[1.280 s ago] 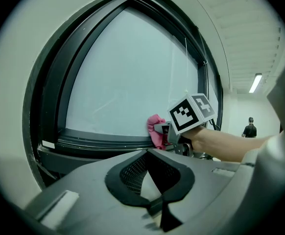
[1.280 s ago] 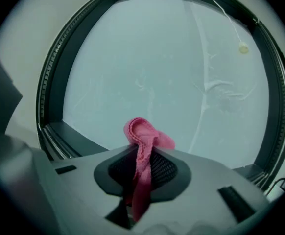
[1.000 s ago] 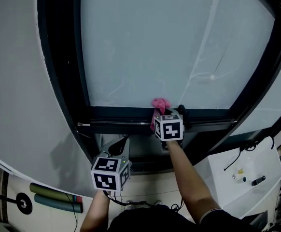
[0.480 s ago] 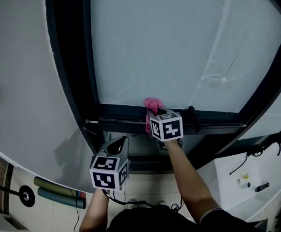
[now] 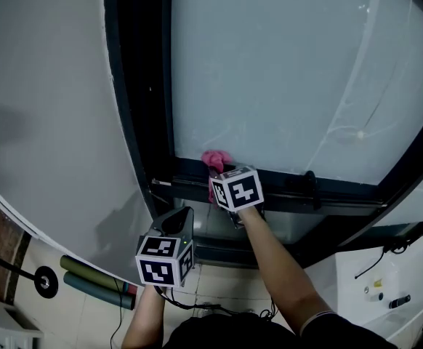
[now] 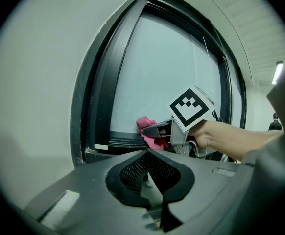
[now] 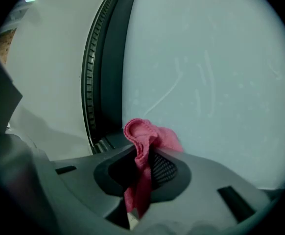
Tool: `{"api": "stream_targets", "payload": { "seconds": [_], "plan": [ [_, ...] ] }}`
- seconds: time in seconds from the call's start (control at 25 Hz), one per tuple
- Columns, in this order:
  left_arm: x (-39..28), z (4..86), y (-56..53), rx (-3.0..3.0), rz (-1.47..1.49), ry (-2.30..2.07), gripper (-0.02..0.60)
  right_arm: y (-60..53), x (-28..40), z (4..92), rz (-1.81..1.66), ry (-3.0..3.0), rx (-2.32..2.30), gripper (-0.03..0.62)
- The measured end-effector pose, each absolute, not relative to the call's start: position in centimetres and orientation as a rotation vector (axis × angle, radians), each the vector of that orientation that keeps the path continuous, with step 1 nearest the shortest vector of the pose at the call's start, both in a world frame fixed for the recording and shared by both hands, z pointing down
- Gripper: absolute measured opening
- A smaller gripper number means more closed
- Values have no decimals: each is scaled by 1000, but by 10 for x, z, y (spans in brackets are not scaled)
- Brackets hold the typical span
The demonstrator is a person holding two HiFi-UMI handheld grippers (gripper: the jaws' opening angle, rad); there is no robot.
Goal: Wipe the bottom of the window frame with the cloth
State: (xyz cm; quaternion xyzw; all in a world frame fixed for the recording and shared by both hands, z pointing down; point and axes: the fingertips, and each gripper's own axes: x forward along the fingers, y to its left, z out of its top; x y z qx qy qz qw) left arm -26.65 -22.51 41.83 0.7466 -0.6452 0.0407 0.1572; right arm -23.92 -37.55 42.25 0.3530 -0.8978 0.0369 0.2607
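A pink cloth (image 5: 214, 159) is pressed against the bottom rail of the black window frame (image 5: 342, 191), near its left corner. My right gripper (image 5: 217, 174) is shut on that cloth, its marker cube just below. In the right gripper view the cloth (image 7: 145, 136) bunches out of the shut right gripper (image 7: 143, 156), touching the frosted glass (image 7: 206, 82) beside the frame's left upright (image 7: 106, 82). My left gripper (image 5: 176, 220) hangs below the sill with nothing in it. In the left gripper view its jaws (image 6: 147, 156) meet, and the cloth (image 6: 146, 125) shows ahead.
A black latch (image 5: 311, 184) stands on the bottom rail right of my right arm. A white unit (image 5: 386, 289) with cables sits at the lower right. Rolled green mats (image 5: 95, 282) lie on the floor at the lower left. A grey wall flanks the window's left side.
My right gripper has slid the cloth left along the bottom rail, toward the left corner. The left gripper has stayed put below the sill.
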Motion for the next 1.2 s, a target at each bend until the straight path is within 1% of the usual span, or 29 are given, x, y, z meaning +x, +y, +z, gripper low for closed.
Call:
{"api": "stream_targets", "payload": {
  "seconds": [0.44,0.76,0.92,1.04,1.2],
  "plan": [
    [-301,421,-206,2042,97,-1935,6,-357,-315,425,132,-2483,756,72],
    [-321,420,-189,1988,77,-1992,6,-350,-337,426,198,-2522,672,72],
    [-312,419,-193,2020,88,-1958,6,-343,-325,406,340,-2678,623,72],
    [-296,415,-209,2078,82,-1909,6,-333,-296,376,272,-2786,632,72],
    [-254,397,-230,2196,81,-1848,6,-321,-243,342,206,-2880,683,72]
  ]
}}
